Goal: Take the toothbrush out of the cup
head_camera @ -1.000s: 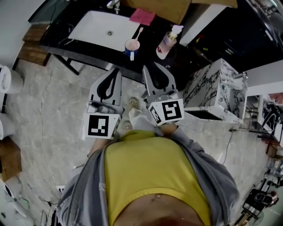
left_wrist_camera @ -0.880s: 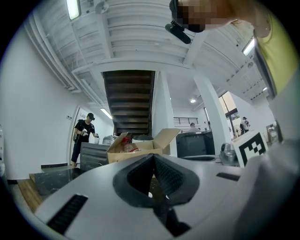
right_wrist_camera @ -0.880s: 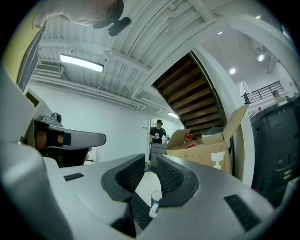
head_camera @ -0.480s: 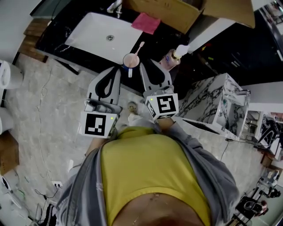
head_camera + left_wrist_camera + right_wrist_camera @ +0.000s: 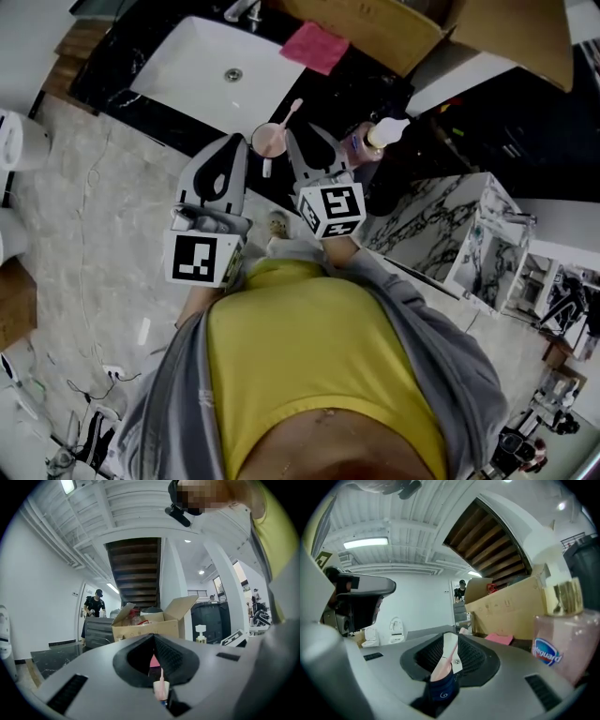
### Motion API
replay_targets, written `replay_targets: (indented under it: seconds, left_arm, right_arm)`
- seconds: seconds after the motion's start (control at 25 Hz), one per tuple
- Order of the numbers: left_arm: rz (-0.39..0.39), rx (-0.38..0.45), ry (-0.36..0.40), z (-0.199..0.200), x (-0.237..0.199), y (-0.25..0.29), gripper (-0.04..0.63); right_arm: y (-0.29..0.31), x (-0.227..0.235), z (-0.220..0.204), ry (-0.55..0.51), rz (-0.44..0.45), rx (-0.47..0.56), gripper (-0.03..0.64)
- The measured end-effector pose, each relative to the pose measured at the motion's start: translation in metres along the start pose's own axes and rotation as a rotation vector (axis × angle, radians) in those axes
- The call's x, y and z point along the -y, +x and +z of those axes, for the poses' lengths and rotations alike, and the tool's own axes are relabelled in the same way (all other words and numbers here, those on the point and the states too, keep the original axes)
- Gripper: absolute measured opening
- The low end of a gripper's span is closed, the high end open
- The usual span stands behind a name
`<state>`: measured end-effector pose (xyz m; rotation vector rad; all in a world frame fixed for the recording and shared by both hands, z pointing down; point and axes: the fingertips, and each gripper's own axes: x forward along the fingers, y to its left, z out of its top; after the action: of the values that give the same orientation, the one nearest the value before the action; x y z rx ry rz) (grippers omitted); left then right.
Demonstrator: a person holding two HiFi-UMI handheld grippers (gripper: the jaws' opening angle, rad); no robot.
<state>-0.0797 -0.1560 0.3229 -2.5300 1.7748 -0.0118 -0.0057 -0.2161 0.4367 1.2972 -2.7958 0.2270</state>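
Black counter [image 5: 108,75] beside the white sink [image 5: 187,66] bore the cup [image 5: 270,141], the toothbrush [image 5: 292,111] leaning out of it. From above, it sat between your left gripper [image 5: 232,145] and right gripper [image 5: 309,141]; each gripper view caught it through its slit. Your left stood barely parted, empty; your right's jaws were opening, nothing between them.
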Motion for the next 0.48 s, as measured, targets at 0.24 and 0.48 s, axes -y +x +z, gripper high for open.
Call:
replay_targets:
  seconds: [0.24,0.48]
  left_arm:
    - [0.027,-0.033,-0.010,-0.009,-0.010,0.010,0.000]
    - [0.014,-0.036,-0.010,-0.012,-0.018,0.023,0.000]
  right_arm:
    - [0.022,0.007,-0.027,0.097,0.035,-0.075,0.118]
    - [0.039,0.012,-0.040,0.213,0.065,-0.122,0.124]
